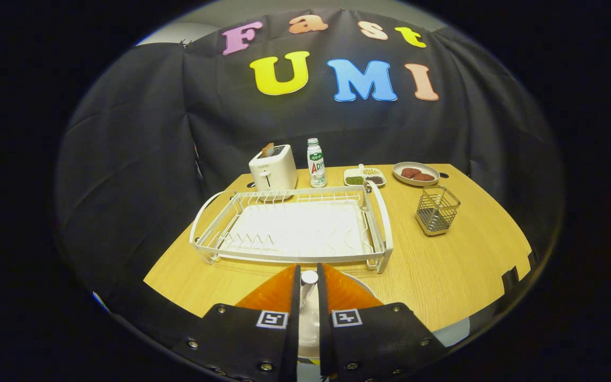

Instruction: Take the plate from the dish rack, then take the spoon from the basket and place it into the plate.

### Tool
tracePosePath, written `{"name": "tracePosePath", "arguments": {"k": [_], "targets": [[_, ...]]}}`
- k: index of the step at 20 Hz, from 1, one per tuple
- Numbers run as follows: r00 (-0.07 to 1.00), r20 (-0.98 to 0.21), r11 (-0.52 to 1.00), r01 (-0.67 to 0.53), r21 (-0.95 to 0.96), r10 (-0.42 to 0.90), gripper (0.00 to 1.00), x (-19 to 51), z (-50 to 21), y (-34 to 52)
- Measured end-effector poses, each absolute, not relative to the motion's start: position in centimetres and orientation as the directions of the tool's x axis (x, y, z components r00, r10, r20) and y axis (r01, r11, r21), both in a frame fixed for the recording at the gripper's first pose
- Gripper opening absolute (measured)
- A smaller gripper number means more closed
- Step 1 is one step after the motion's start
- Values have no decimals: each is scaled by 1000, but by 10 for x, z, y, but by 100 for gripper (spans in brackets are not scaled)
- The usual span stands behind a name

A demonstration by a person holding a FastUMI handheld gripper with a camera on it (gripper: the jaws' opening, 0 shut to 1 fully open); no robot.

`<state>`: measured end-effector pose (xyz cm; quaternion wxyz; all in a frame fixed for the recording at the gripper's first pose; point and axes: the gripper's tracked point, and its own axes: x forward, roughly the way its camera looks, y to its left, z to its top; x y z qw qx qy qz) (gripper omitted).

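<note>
Gripper (308,286) is hovering low over the near edge of the wooden table (443,270), fingers drawn close together and clamping the handle of a spoon (308,280) between them; the rounded handle end is sticking up in the narrow gap. Directly below the fingers, a white plate (361,286) is lying flat on the table, its rim showing on the right side of the fingers and its surface showing through the gap.

Just beyond the fingers, the white wire dish rack (295,225) is sitting with its slots bare. To its right, well apart, the metal mesh basket (437,209) is standing upright. Along the far edge: a white toaster (272,168) holding a slice of bread (268,149), a bottle (315,164) beside it, a divided dish of condiments (365,176), and a round plate with two brown patties (416,173).
</note>
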<state>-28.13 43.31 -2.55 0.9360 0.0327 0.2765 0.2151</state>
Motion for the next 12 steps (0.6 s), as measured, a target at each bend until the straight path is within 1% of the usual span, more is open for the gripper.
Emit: {"name": "tracePosePath", "arguments": {"k": [1,2,3,12], "targets": [[758,-503,908,-381,176,416,18,-279,-24,432],[763,-507,914,-372,165,402,24,-275,-26,428],[765,-505,915,-368,167,400,29,-273,-25,427],[795,-471,924,-350,156,381,29,-252,-3,419]]}}
